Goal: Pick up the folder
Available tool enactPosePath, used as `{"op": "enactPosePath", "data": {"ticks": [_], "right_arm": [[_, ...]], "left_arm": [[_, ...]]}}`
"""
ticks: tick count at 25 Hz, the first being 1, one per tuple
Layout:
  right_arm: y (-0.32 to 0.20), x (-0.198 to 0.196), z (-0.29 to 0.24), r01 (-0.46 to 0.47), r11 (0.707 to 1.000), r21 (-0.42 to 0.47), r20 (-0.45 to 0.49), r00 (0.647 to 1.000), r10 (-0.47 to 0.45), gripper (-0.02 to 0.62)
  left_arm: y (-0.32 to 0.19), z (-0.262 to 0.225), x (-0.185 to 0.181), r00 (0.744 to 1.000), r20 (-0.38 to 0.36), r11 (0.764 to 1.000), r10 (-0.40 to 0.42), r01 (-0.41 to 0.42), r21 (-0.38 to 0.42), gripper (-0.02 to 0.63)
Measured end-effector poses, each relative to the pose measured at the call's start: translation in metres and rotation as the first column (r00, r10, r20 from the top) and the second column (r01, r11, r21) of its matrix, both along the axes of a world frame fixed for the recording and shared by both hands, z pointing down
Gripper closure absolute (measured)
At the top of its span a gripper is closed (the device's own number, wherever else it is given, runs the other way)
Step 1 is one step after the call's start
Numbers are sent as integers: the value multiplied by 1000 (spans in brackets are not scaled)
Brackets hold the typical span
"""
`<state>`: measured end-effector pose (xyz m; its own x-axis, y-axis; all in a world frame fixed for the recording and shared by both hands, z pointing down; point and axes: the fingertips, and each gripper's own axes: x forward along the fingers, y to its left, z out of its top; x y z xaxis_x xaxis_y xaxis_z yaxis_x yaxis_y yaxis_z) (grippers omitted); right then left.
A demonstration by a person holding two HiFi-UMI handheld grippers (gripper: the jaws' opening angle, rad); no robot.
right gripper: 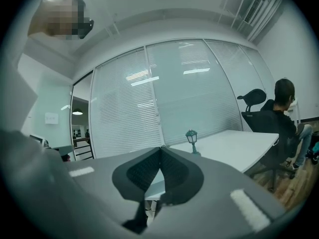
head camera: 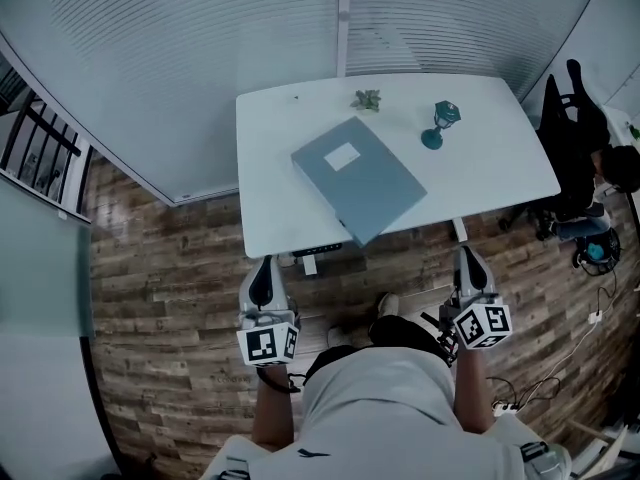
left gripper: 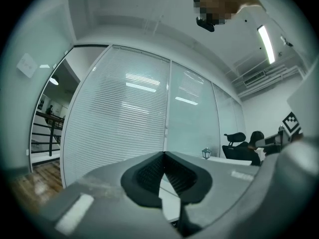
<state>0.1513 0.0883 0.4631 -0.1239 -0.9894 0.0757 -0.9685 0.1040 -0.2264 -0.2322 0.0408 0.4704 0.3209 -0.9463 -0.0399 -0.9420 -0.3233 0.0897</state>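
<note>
Your torso (head camera: 375,398) fills the bottom of the head view, with both grippers held out in front of it, short of the table's (head camera: 270,138) near edge.

1. Gripper state. Check each gripper view. The left gripper (left gripper: 163,154) has its jaws closed together with nothing between them. The right gripper (right gripper: 160,148) is likewise closed and empty. Both point level, toward the table.

2. Target location. The folder (head camera: 358,178) lies flat on the white table, ahead of both grippers and roughly midway between them. Its nearest corner juts out past the table's front edge. A small lamp ornament (head camera: 440,125) and a small plant (head camera: 367,99) stand beyond it, clear of the folder.

3. Orientation. The folder's long axis runs diagonally, from far-left to near-right. One long edge faces the left gripper (head camera: 263,263); a short edge faces the right gripper (head camera: 468,253). Neither gripper is clearly nearer: the overhanging corner sits between them.

4. Next move, as judged. Neither gripper touches the folder yet. You must open the jaws before any grip. The overhanging corner likely offers the easiest bite, since a jaw can pass beneath it there.
</note>
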Motion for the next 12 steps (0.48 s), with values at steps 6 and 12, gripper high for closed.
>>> {"op": "enactPosePath", "data": {"ticks": [6,12], "right_arm": [[-34,12,6,25,1000,-9,6,1000,-25,594],[-90,31,11,90,996,-7,35,995,-89,594]], "left_arm": [[-26,-2,12,999,12,999,-31,31,-9,600],[-53,-7,27,995,29,995,-98,98,-11,600]]}}
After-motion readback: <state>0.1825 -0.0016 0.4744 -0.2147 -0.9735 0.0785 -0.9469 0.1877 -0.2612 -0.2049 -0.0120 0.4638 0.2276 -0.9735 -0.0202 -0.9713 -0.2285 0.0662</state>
